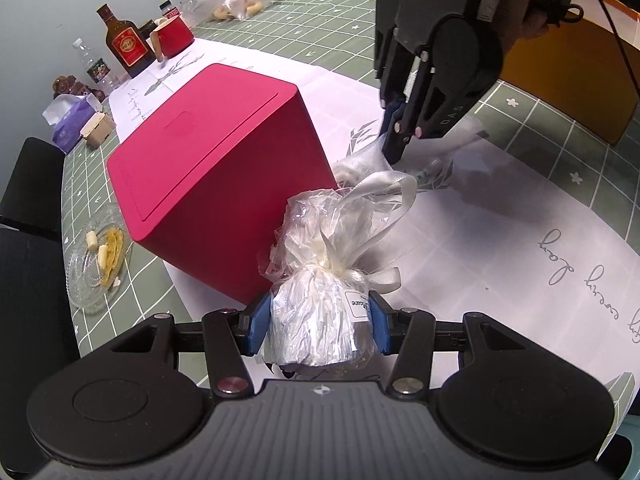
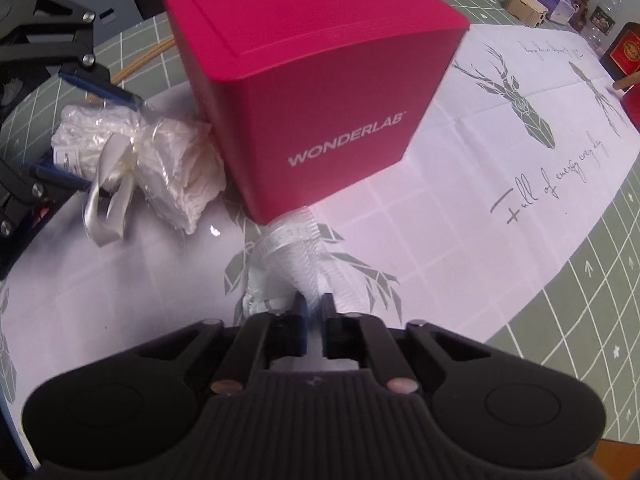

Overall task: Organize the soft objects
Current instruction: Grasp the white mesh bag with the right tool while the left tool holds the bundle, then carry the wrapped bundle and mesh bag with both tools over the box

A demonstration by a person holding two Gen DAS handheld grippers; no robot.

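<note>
Left gripper (image 1: pixel 318 326) angled down, blue pads clamped on both sides of the bundle (image 1: pixel 316 320) just beside the box (image 1: pixel 208 176), right gripper (image 2: pixel 314 306) pointing steeply down near the box corner, jaws pinched shut on the ribbon (image 2: pixel 294 258).

Red box (image 2: pixel 304 92) blocks middle of desk (image 2: pixel 560 280), wrapped bundle (image 2: pixel 132 152) touching its left side. White runner (image 2: pixel 460 216) right of box free. Bottles (image 1: pixel 126 40), red cup (image 1: pixel 172 34), glass plate (image 1: pixel 96 256) crowd far edge.
</note>
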